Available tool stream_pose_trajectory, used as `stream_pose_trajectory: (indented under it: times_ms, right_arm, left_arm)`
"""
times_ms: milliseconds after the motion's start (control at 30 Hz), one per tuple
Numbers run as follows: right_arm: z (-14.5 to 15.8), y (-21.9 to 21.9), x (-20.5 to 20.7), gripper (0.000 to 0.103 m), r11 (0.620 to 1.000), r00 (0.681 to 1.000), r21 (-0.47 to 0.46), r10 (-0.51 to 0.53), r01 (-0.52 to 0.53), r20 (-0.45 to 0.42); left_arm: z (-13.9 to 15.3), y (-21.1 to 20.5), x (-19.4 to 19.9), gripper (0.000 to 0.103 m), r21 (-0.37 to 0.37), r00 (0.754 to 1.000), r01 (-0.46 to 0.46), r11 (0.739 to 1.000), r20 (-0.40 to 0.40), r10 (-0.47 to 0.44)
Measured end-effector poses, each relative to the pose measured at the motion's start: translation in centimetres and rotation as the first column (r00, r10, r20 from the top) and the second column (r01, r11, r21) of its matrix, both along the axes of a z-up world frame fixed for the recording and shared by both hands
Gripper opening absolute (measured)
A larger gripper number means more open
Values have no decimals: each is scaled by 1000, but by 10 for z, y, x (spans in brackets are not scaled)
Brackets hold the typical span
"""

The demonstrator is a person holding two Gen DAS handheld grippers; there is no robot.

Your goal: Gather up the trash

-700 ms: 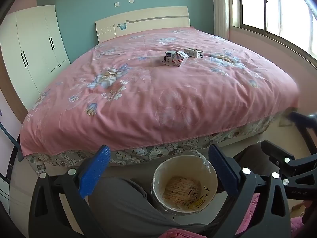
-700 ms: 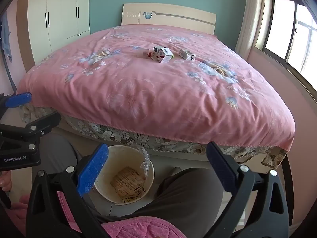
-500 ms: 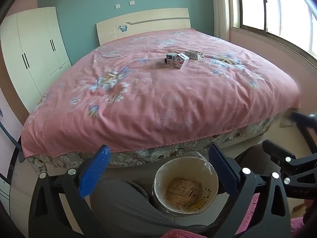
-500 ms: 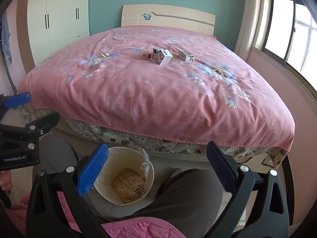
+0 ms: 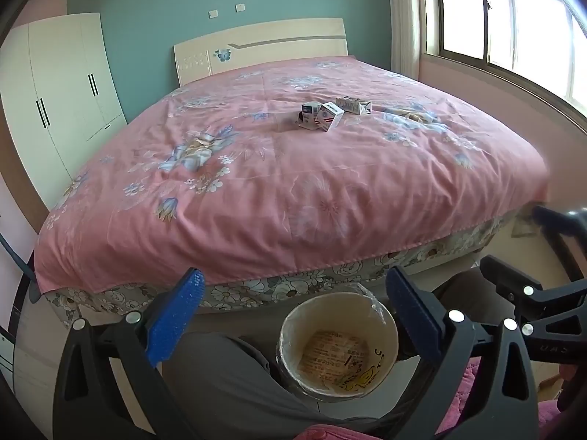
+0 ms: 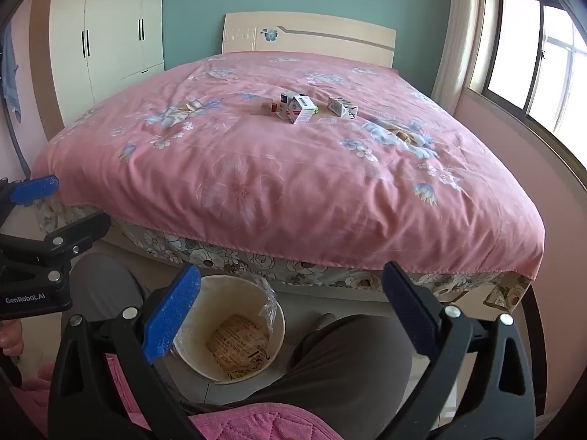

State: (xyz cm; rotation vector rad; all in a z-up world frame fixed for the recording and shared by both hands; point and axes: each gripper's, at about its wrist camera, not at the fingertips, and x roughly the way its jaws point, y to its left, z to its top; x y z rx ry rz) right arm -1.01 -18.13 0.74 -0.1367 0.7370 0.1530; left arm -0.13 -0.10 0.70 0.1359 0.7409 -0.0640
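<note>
both claws, left claw (image 5: 293,315) and right claw (image 6: 291,308), hang spread and empty above the bin (image 6: 205,359), which stands on the floor between the person's knees. this looks like the gap between pickups. the trash boxes (image 6: 299,108) lie mid-bed (image 6: 256,183), well apart from the claws, so next comes a long reach forward. the lined bin holds one printed flat packet (image 6: 238,344).

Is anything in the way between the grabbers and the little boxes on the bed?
Nothing visible. Both the left gripper and right gripper are open and empty, and only bare pink bedspread lies between them and the little boxes. The bin sits below, uncovered.
</note>
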Motion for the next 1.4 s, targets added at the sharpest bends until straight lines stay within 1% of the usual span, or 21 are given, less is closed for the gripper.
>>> stream_pose_trajectory:
  times_ms: [200, 1400]
  right_arm:
    - [-1, -3, 1, 97, 1000, 1000, 12, 1, -1, -8]
    - [4, -2, -1, 97, 1000, 1000, 11, -10, 10, 6]
  left_arm:
    - [0, 0, -1, 101, -1, 1000, -1, 1000, 0, 1]
    - [-1, 0, -2, 101, -4, 1000, 0, 1000, 3, 0]
